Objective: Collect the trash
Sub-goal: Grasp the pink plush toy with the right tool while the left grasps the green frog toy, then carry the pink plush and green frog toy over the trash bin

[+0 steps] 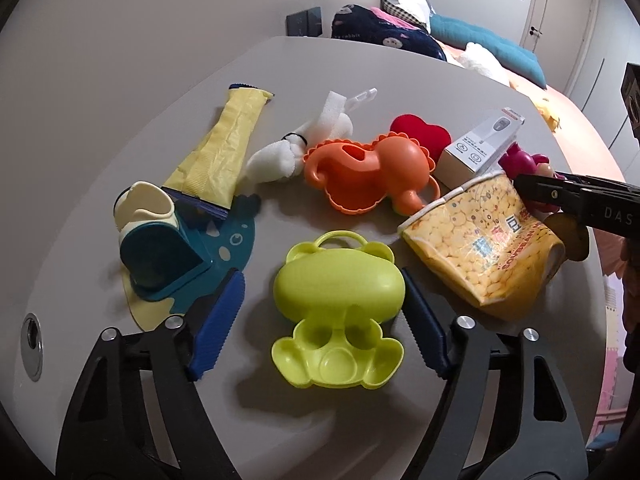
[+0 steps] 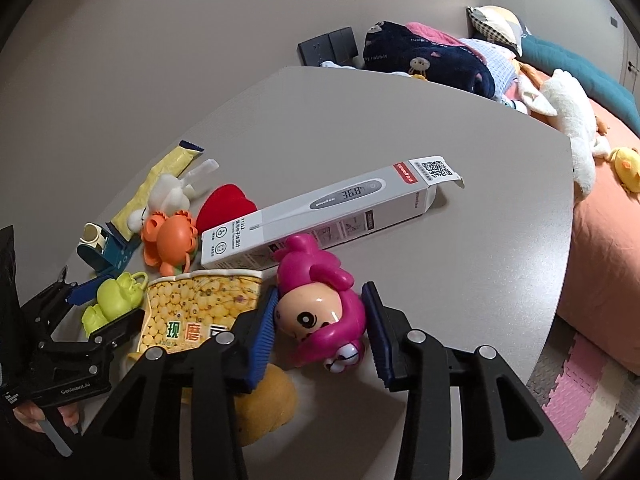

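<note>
Yellow snack bag [image 1: 486, 236] beside the green frog mould [image 1: 340, 280] looks light, crinkly, slippery; pinch its torn rim; both jaws gape empty.

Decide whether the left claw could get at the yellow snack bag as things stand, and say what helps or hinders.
Probably yes. The left claw is open, but the green frog toy sits between its fingers. The snack bag lies just to its right with its near side bare, so it would have to lift clear and shift right.
</note>
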Available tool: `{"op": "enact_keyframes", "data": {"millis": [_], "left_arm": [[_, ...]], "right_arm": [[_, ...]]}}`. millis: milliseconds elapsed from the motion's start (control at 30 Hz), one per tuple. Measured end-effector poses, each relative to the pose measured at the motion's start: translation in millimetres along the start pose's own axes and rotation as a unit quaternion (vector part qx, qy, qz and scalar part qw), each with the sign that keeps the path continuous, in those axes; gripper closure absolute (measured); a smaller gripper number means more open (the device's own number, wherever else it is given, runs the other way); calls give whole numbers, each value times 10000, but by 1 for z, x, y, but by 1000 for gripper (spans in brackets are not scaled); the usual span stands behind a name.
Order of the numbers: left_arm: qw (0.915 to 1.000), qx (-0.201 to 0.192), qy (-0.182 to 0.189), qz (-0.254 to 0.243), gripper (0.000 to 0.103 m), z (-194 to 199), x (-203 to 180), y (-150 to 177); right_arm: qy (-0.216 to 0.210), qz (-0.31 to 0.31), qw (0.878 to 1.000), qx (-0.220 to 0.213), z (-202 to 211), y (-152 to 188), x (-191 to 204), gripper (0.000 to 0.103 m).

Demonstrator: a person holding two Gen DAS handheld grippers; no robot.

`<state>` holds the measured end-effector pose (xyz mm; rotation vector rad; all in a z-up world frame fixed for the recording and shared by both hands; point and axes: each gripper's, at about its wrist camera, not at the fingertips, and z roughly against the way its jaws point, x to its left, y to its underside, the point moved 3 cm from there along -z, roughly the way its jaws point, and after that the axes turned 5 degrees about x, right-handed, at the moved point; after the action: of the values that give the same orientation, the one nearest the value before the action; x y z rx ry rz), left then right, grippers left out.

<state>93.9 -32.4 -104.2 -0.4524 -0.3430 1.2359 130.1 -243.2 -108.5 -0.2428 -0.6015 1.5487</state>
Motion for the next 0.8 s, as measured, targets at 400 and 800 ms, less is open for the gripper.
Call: {"op": "enact_keyframes", "data": {"millis": [400,800], "left_arm": [[9992,-109,-88,371,48,16,12,7],[9982,-431,46,413,48,60,-9,16]], "right_arm": [[6,3,9997,-233,24,2,1,60],[9,91,9989,-457,65,19,3,60]]}}
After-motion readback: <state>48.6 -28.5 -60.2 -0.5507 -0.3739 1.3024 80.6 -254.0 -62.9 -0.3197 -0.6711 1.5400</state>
